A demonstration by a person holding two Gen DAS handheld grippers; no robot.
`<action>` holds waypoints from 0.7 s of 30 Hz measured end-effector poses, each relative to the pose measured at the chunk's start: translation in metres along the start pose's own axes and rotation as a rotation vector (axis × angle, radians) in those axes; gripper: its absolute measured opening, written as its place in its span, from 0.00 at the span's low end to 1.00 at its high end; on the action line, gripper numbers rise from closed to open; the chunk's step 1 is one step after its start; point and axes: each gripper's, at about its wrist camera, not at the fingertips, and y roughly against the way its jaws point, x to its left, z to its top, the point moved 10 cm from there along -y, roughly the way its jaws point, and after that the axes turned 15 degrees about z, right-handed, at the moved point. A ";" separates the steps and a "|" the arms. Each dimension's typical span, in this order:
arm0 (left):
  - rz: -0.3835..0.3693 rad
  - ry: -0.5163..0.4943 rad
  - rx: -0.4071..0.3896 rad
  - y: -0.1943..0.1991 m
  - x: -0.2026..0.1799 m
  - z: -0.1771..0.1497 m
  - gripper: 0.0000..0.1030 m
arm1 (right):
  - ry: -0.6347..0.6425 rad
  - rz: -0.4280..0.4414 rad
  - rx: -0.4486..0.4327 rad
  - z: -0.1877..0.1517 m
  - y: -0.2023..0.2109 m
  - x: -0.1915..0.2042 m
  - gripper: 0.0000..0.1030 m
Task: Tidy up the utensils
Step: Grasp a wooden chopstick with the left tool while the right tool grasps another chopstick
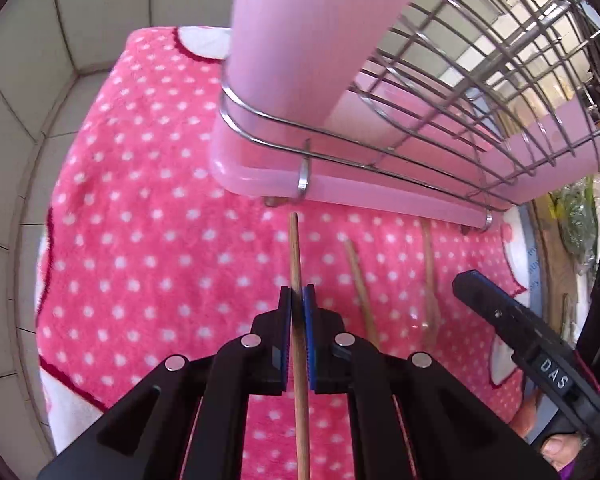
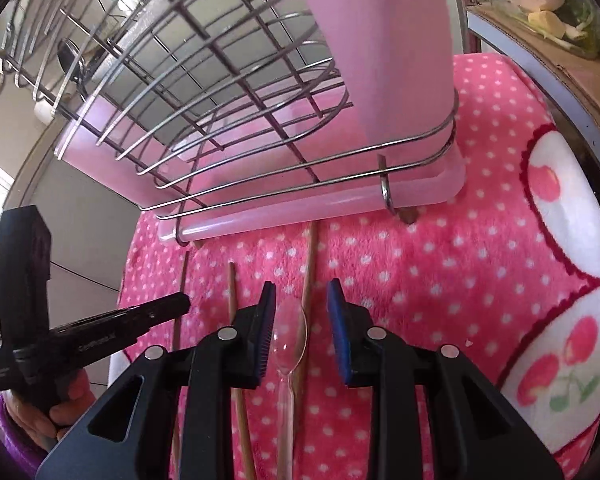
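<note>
Gripping a wooden chopstick between its blue pads, the left claw has its jaws nearly together, with the stick running straight up the gap and its far tip close to the pink tray. The stick looks lifted off the cloth, though how far cannot be told.

On that tray stands a wire drying rack, and at its near corner a tall pink utensil holder sits inside a 2-wire loop. All of it rests on a pink polka-dot towel with white cherry-print patches.

Right of the held stick, 2 more chopsticks lie on the towel, pointing toward the tray. The other claw's black finger reaches in beside them from the right.

In the right wrist view, the right claw hangs partly open and holds nothing. Between its jaws, down on the towel, lies a clear plastic spoon, bowl toward the rack and handle running back under the claw. A chopstick lies just beside the spoon, its far end near the tray edge. Another stick lies left of it, partly hidden by the left pad.

Farther left, the left tool appears side-on, held by a hand in a purple sleeve.
</note>
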 end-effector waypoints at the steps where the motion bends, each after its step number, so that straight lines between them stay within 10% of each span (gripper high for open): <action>1: 0.000 0.004 0.002 -0.002 0.004 0.000 0.05 | 0.004 -0.014 0.009 0.001 -0.005 0.000 0.26; 9: -0.006 -0.010 0.001 -0.018 0.024 -0.013 0.06 | 0.069 -0.170 0.054 0.002 -0.032 -0.007 0.07; 21: -0.002 -0.036 0.030 -0.019 0.002 -0.008 0.15 | 0.099 -0.250 0.060 -0.002 0.028 -0.024 0.06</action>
